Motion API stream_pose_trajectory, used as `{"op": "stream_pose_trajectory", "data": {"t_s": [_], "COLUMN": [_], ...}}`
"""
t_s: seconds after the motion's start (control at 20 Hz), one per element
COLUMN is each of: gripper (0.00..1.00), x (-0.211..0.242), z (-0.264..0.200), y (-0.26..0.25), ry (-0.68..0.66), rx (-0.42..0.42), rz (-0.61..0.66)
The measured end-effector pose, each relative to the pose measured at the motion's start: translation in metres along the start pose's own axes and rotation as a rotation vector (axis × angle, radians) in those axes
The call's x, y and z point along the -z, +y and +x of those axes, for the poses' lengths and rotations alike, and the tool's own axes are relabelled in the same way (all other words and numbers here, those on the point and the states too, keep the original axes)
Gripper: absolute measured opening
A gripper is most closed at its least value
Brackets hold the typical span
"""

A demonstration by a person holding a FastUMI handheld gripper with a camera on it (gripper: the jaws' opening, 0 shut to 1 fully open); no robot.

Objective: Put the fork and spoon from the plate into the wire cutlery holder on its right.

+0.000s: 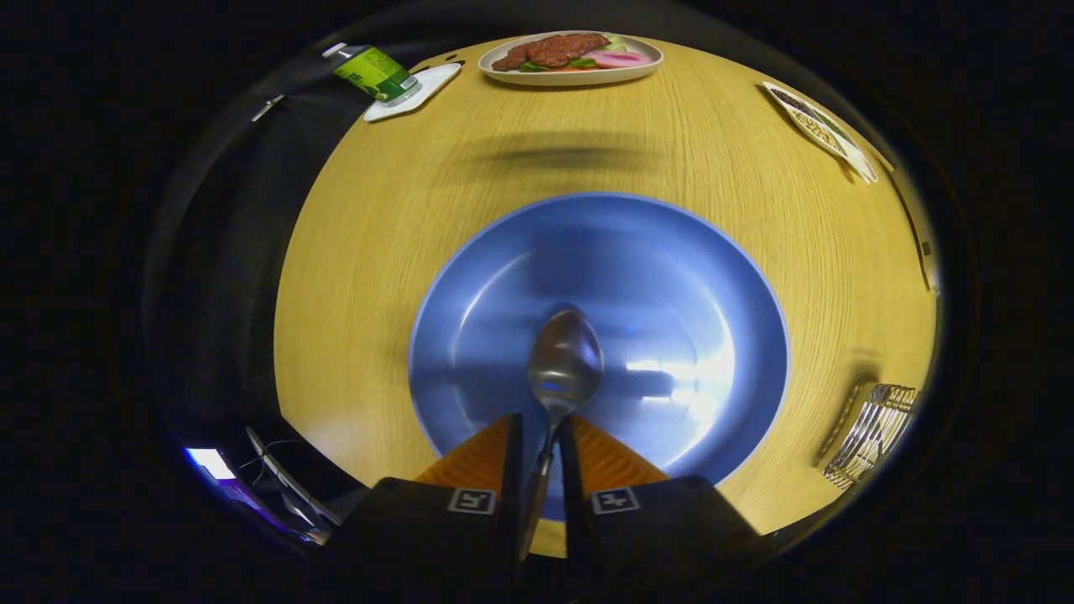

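Observation:
My gripper is shut on the handle of a metal spoon. The spoon's bowl sticks out just ahead of the fingertips, over the middle of a round blue plate on the wooden table. I cannot tell whether the spoon hangs above the plate or touches it. The wire cutlery holder stands to the right of the plate, near the table's edge. No fork lies on the plate's visible surface.
Beyond the blue plate, at the table's far side, sits a pale dish of food. A green-labelled bottle lies on a white coaster to its left. A patterned flat dish rests at the far right.

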State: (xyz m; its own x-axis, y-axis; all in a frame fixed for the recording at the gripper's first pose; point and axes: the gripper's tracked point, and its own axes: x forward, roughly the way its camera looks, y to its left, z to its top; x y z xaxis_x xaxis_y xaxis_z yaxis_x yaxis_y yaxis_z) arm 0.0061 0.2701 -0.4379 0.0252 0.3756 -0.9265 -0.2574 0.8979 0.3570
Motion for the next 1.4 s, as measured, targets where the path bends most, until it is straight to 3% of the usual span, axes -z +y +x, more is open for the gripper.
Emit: {"op": "stream_pose_trajectory", "data": {"t_s": [0.05,0.1,0.55,0.85,1.15,1.4], "gripper": [0.11,0.06,0.06,0.06,0.06,0.06], "x": [0.001,0.001,-0.014,-0.016,0.012,0.047], "z": [0.003,0.005,-0.058,-0.137,-0.208,-0.224], "y": [0.0,0.0,-0.017,-0.042,-0.124,-0.195], "ry": [-0.002,0.0,-0.107,-0.177,-0.133,0.019], "rx": [-0.009,-0.021,-0.14,-0.209,-0.148,-0.046], "rz": [0.008,0.0,0.064,0.064,0.016,-0.01]}}
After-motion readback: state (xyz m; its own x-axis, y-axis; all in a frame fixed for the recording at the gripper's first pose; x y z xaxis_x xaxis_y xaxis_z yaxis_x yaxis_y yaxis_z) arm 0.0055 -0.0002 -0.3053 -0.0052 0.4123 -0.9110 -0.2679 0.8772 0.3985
